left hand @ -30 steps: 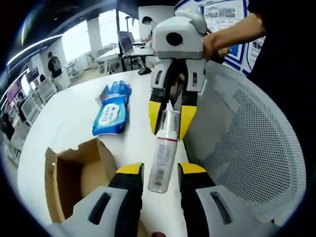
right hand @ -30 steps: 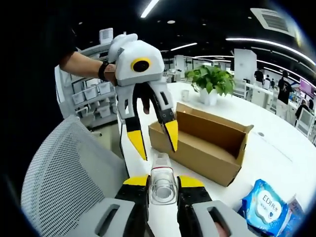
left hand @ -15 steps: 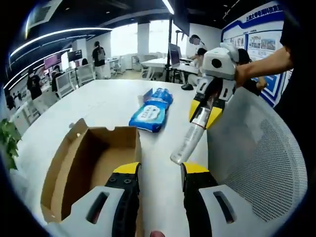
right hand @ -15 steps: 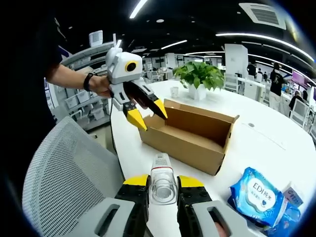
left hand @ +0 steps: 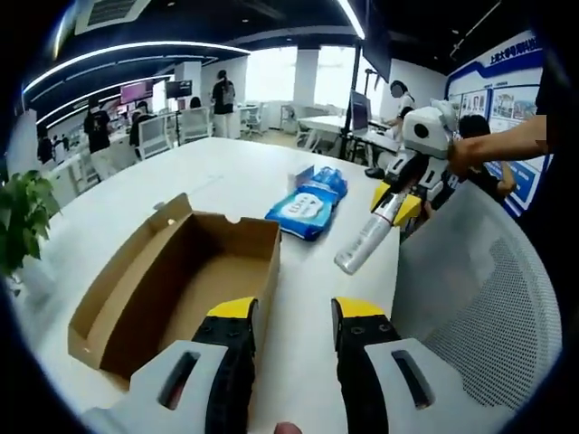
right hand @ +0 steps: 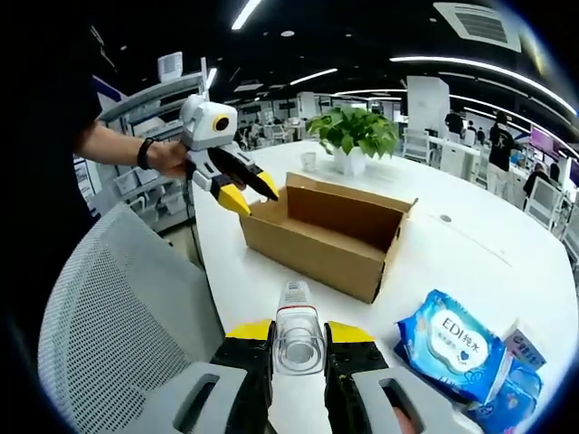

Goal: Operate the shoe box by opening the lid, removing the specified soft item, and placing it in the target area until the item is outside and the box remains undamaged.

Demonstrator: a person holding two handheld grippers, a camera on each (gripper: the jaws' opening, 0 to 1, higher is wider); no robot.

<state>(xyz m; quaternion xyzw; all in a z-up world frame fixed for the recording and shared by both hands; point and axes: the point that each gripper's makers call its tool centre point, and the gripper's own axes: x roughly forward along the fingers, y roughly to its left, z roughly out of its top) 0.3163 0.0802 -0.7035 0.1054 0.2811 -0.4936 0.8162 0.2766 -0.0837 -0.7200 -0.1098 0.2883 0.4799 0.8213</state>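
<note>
Bottle: we see a clear plastic bottle [left hand: 365, 244] held in the air over the white surface [left hand: 163, 185], its long axis slanting from the right tongs down toward the near side, base end free; in the right gripper view the bottle [right hand: 298, 331] points straight away along the jaws, white cap end far.
Right tongs: the right tongs [right hand: 298, 342] are pressed onto the bottle, yellow tips touching its sides; in the left gripper view we see the right tongs [left hand: 395, 201] pinching the bottle's cap end, a hand [left hand: 470, 155] behind them.
Left tongs: the left tongs [left hand: 289, 312] stand spread with nothing between the yellow-tipped jaws, above the near right corner of the box; in the right gripper view the left tongs [right hand: 244, 193] are parted just beside the box's near left corner, and we cannot tell whether they touch it.
Shoe box: a brown cardboard shoe box [right hand: 318, 237], rectangular, open on top, sits on the surface; its inside [left hand: 176, 289] looks bare as far as we can see.
Soft pack: a blue, glossy wipes pack [right hand: 450, 341] lies on the surface right of the box, well apart from it; in the left gripper view the pack [left hand: 308, 201] lies beyond the box's far end.
Chair: a white mesh chair back [right hand: 118, 316], perforated and curved, stands at the surface's edge.
Plant: a leafy green plant [right hand: 353, 134] in a white pot stands beyond the box.
</note>
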